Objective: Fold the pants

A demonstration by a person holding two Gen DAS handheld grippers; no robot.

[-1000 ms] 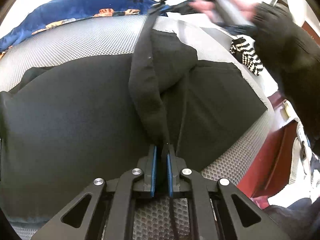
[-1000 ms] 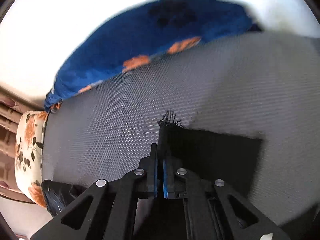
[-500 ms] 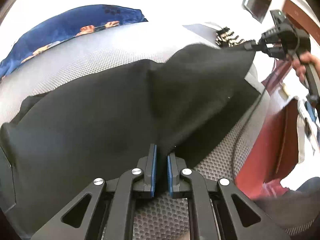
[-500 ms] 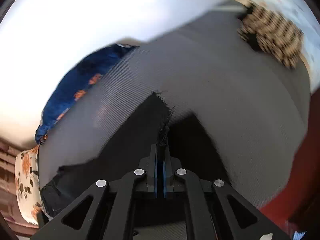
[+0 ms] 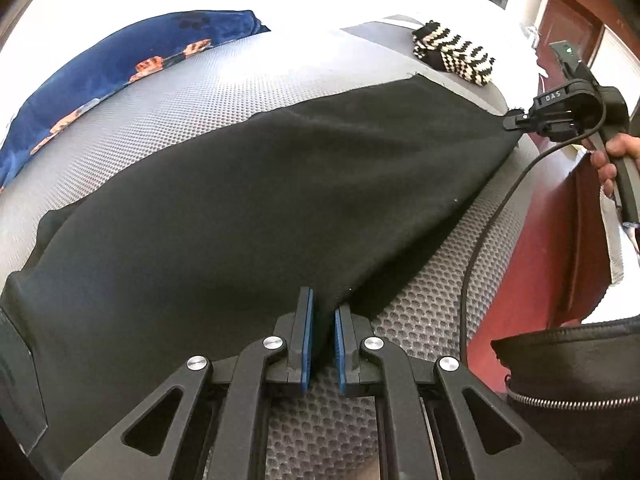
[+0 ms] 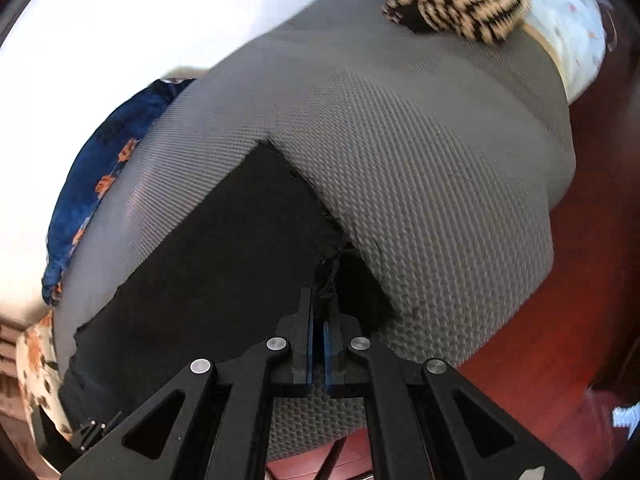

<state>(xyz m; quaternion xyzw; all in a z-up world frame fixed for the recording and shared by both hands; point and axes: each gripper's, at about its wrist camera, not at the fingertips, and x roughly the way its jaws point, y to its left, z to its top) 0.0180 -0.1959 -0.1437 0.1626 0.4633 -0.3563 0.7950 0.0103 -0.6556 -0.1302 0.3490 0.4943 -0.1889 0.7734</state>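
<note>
Black pants (image 5: 248, 208) lie spread over a grey mesh mat (image 5: 200, 96), stretched taut between both grippers. My left gripper (image 5: 322, 312) is shut on the near edge of the fabric. In the left wrist view the right gripper (image 5: 516, 120), held by a hand at the far right, is shut on the frayed corner of a pant leg. The right wrist view shows the same pants (image 6: 224, 264) with their frayed hem corner pinched in the right gripper (image 6: 322, 300), near the mat's (image 6: 420, 184) right edge.
A black-and-cream striped knit item (image 5: 456, 58) lies at the mat's far corner, also visible as the striped item (image 6: 456, 4). A blue patterned blanket (image 5: 120, 64) borders the far left. Red-brown floor (image 6: 560, 320) lies beyond the mat's right edge; a cable (image 5: 480, 240) hangs there.
The right gripper swept from the far side across to the right, drawing the pant leg out flat and taut. The left gripper rolled a little while keeping its hold.
</note>
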